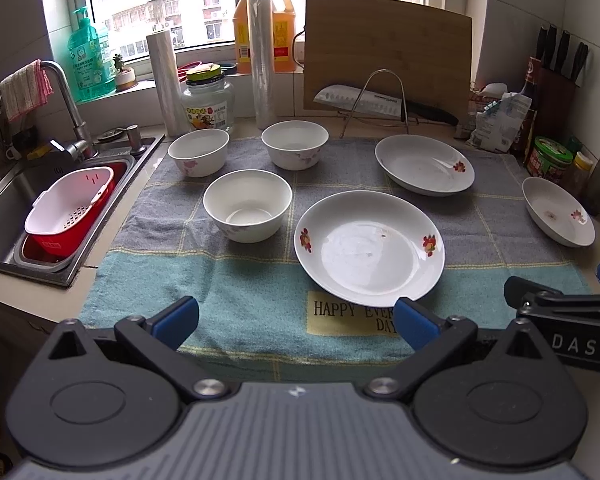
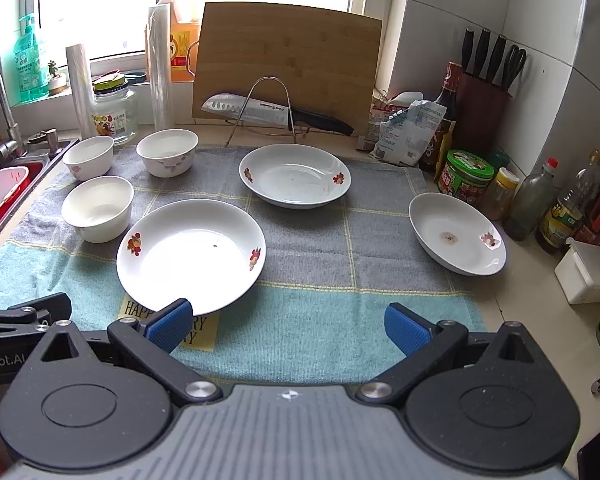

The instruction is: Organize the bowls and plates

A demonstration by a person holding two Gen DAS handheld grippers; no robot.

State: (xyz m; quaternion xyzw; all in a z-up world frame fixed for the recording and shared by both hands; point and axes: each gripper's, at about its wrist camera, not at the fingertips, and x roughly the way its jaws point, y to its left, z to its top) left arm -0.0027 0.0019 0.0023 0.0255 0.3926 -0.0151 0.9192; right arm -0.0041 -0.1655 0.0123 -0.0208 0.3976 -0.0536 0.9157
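Kitchen counter towel [image 1: 236,292], sink basket [image 1: 70,208] fully in left view, white box [image 2: 588,276] only right

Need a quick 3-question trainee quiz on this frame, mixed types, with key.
1. True or false: the three bowls are stacked inside one another.
2. Multiple choice: what lies across the wire rack in front of the cutting board? A) a ladle B) a knife C) a towel
3. Fill in: the nearest plate partly covers a yellow patch with printed words on the ____.

Key: 1. False: they stand apart on the cloth, and the left claw and right claw are both open and empty. 2. B, the knife. 3. cloth.
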